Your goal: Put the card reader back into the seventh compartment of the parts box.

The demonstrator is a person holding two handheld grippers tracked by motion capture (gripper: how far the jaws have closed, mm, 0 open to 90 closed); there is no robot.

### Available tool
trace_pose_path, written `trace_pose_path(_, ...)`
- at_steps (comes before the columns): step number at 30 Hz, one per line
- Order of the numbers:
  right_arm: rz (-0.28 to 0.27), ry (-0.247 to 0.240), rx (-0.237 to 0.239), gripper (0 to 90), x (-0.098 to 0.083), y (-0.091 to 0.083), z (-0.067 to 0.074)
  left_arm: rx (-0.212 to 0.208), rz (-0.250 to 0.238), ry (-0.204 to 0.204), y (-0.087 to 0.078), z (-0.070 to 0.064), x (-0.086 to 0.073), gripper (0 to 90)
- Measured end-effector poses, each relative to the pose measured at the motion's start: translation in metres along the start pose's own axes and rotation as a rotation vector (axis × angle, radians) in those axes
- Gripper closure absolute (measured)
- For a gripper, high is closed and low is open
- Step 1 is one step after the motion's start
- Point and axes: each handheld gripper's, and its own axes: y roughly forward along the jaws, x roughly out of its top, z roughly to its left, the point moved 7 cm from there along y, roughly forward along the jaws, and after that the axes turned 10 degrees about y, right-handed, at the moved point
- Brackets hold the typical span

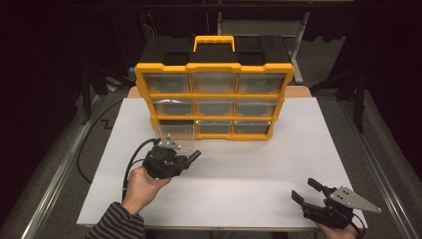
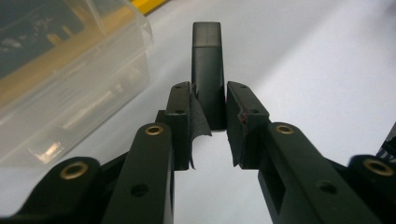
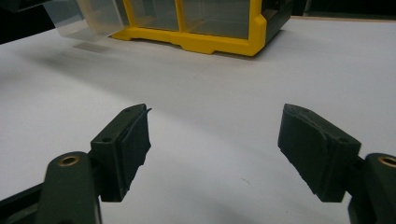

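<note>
1. Now the left gripper point(image 1: 191, 157) sits in the person's left hand point(image 1: 142, 185), just in front of the yellow drawer box point(image 1: 214, 99).
2. Its jaws are squeezed onto a small black stick point(image 2: 208, 70). The stick pokes straight out past the pads, as the left gripper view shows.
3. The left hand comes up from the bottom of the high view, in a striped sleeve point(image 1: 117, 224). The gripper points to the right and a little away from the person.
4. A clear drawer point(image 1: 174, 130) is pulled out at the bottom left of the box, close beside the left gripper. What is inside looks blurry, so I cannot tell.
5. The right gripper point(image 1: 304, 190) is low at the near right edge of the white table point(image 1: 259, 169). Its jaws are wide apart and hold nothing.
6. It points up and left, toward the box, well apart from the left one.
</note>
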Motion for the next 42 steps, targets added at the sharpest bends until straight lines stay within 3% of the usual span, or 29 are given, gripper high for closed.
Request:
trace_pose_path(17, -0.005, -0.001, 0.0, 25.5, 0.0, 0.0, 0.0, 0.022, -0.02, -0.006, -0.008, 0.013, 0.016, 72.4)
trace_pose_path(42, -0.001, 0.002, 0.001, 25.5, 0.0, 0.0, 0.0, 0.056, -0.026, -0.086, -0.009, 0.045, 0.018, 72.3)
